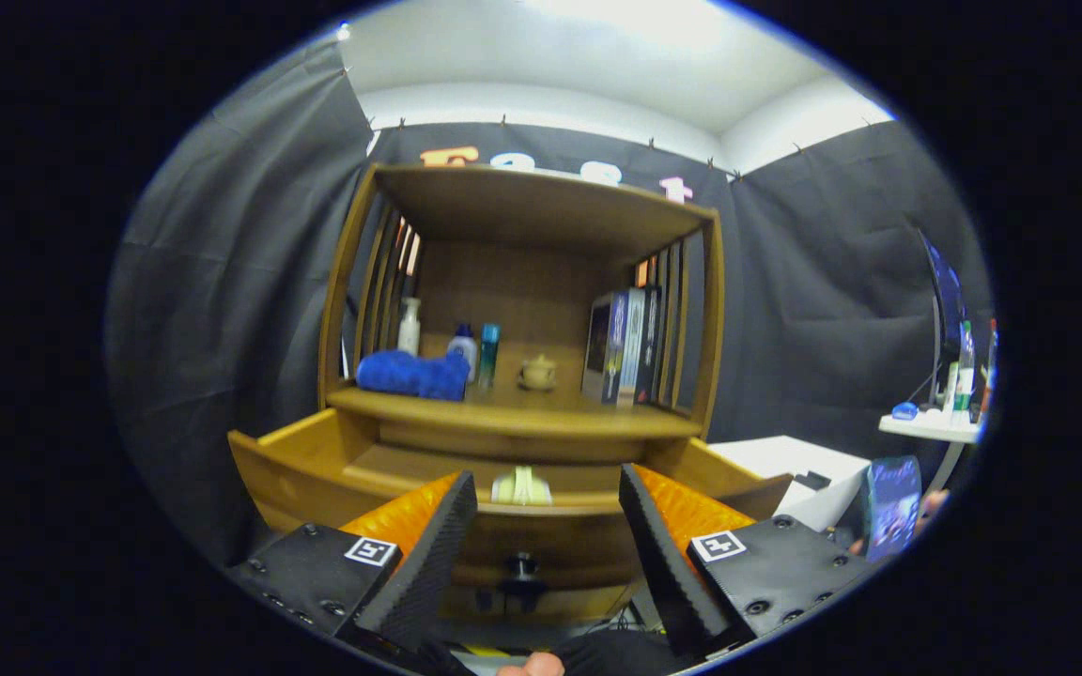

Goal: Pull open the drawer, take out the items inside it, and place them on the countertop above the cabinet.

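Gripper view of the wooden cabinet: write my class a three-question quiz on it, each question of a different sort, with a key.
1. True or false: the drawer is pulled open.
2. Multiple choice: the pale item inside the drawer lies
A. clamped between the fingers
B. beyond the open fingers, untouched
C. on the countertop
3. Fill in: on the countertop, the blue cloth lies to the ____ of the small cup, as this view shows them.

Key
1. True; its front panel with the knob stands well out from the cabinet.
2. B; the gripper is open and holds nothing.
3. Left; the books stand on the other side.
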